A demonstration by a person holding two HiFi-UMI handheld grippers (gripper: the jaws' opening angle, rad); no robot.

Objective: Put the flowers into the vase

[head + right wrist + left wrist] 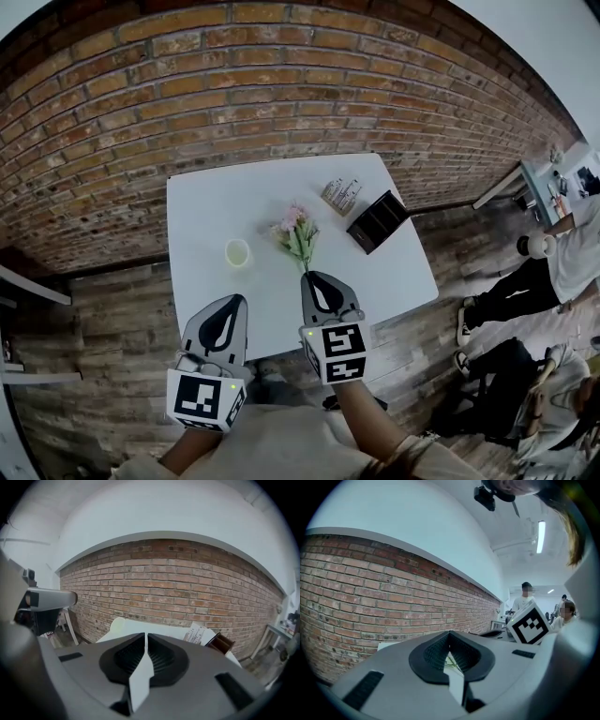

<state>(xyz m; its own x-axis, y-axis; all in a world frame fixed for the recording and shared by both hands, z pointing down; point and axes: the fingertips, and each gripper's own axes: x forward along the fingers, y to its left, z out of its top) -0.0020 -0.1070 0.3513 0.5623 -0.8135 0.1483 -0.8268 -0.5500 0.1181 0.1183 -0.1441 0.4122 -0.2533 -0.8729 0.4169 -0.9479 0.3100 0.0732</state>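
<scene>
- Right gripper [311, 278] was nearest, its fingers together on nothing, the tip just short of the stem ends of the flowers [296, 232].
- Left gripper [239, 301] sat beside it over the near edge of the tabletop [211, 202], fingers likewise together and empty.
- The flowers lay flat, blooms pointing away. The vase [237, 253] stood just to their left with no flowers in it.
- Step judged to be the pick-up: part the fingers first, then close low on the stems, clear of the blooms.
</scene>
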